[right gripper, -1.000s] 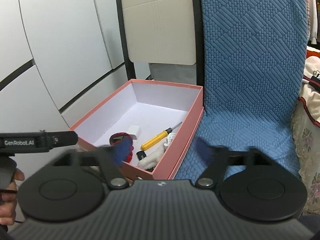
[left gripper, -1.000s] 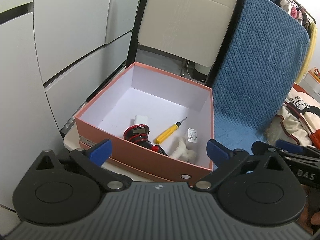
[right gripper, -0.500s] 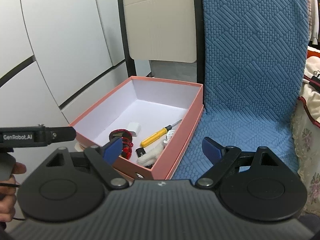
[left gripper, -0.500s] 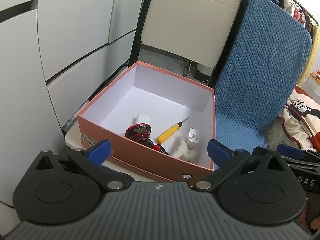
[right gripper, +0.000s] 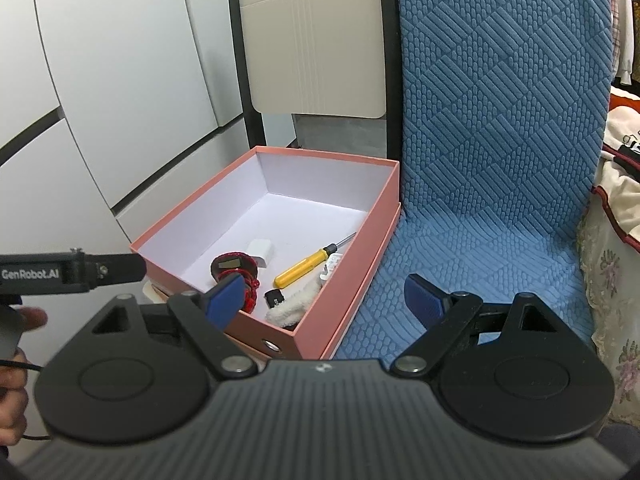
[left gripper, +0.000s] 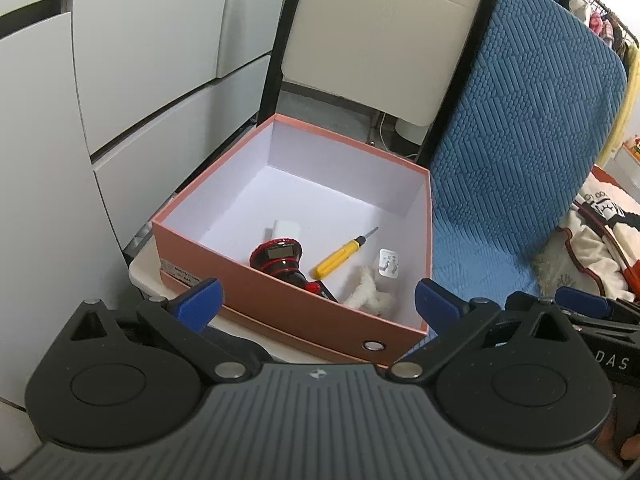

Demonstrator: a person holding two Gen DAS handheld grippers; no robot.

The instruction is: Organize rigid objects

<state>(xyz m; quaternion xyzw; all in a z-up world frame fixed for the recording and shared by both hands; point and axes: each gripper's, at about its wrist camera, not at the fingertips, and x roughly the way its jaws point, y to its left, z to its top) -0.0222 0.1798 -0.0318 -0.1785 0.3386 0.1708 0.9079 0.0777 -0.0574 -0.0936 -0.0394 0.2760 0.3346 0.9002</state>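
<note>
A pink box [left gripper: 288, 312] [right gripper: 360, 256] with a white inside sits on a chair seat. In it lie a yellow-handled screwdriver [left gripper: 340, 256] [right gripper: 304, 266], a red and black watch [left gripper: 280, 260] [right gripper: 234, 266], a small white block [left gripper: 286, 229] [right gripper: 262, 251], a white plug [left gripper: 389, 263] and a fluffy white piece [left gripper: 368, 300] [right gripper: 294, 300]. My left gripper [left gripper: 318, 304] hovers open before the box's near wall, nothing between its fingers. My right gripper [right gripper: 324, 300] stands open over the box's near corner, also empty.
A cream chair back [left gripper: 380, 36] rises behind the box. A blue quilted cushion [right gripper: 500, 140] covers the seat to the right. White cabinet doors [left gripper: 120, 60] stand on the left. Patterned cloth [right gripper: 616, 248] lies at the far right. A hand [right gripper: 16, 344] holds the left gripper's handle.
Both views have drawn slightly back from the box. The blur on the right gripper's fingers has cleared. The objects in the box lie as before.
</note>
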